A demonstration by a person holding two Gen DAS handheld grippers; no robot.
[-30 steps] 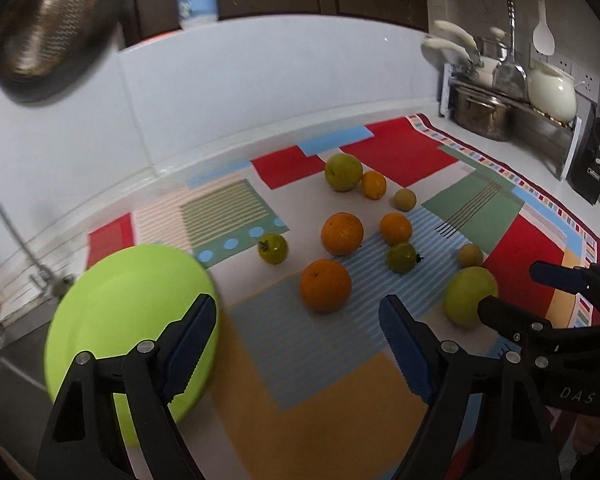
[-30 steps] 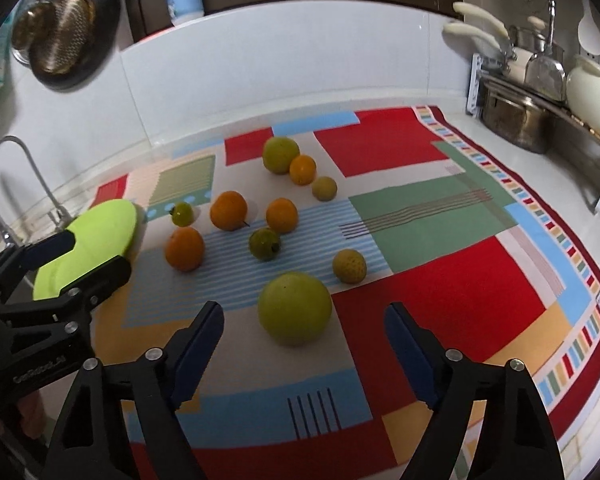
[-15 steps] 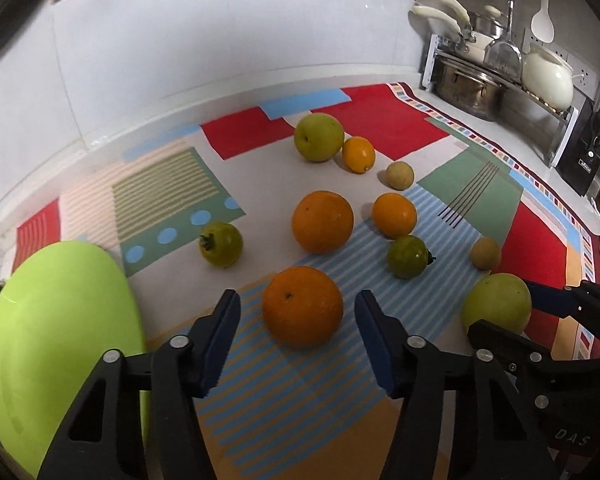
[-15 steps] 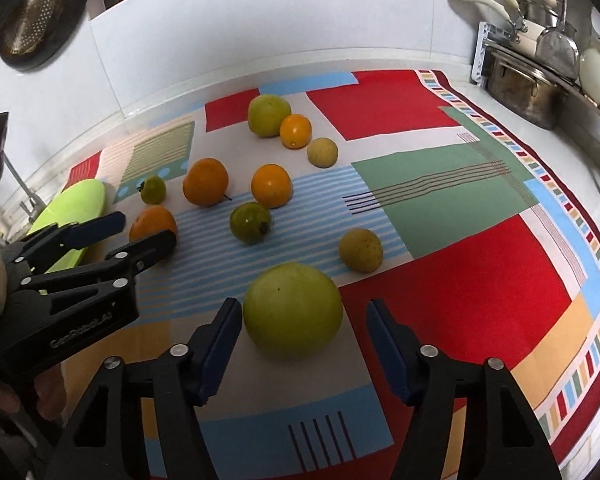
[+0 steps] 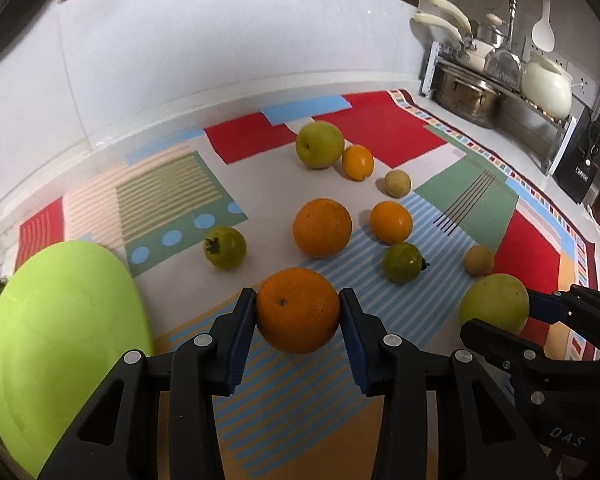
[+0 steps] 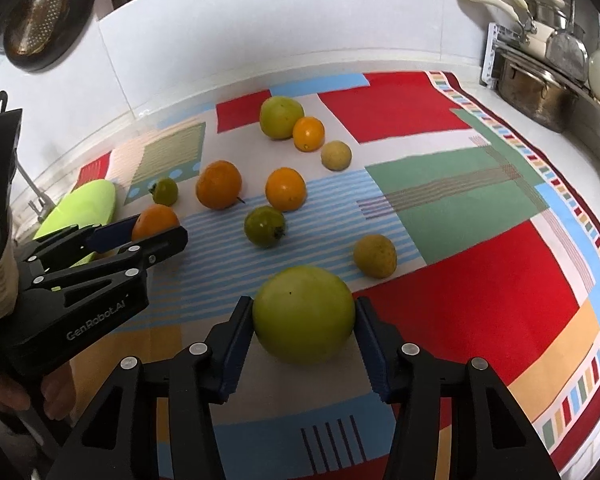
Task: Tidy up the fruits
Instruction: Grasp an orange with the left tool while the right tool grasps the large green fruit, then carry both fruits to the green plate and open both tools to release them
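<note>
Two grippers each had fingers clamped on fruit: left gripper [image 5: 298, 310] on a round orange [image 5: 298, 310], with the lime-green plastic plate [image 5: 60, 320] at lower left; right gripper [image 6: 304, 320] on a large green fruit [image 6: 304, 314].

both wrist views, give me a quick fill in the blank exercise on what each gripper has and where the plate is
1. The left gripper has its jaws closed on an ____.
2. The right gripper has its jaws closed on a large ____ fruit.
3. The plate on the left is lime ____ and holds no fruit.
4. All the loose fruit lies on a patterned ____.

Missing words: orange; green; green; cloth
</note>
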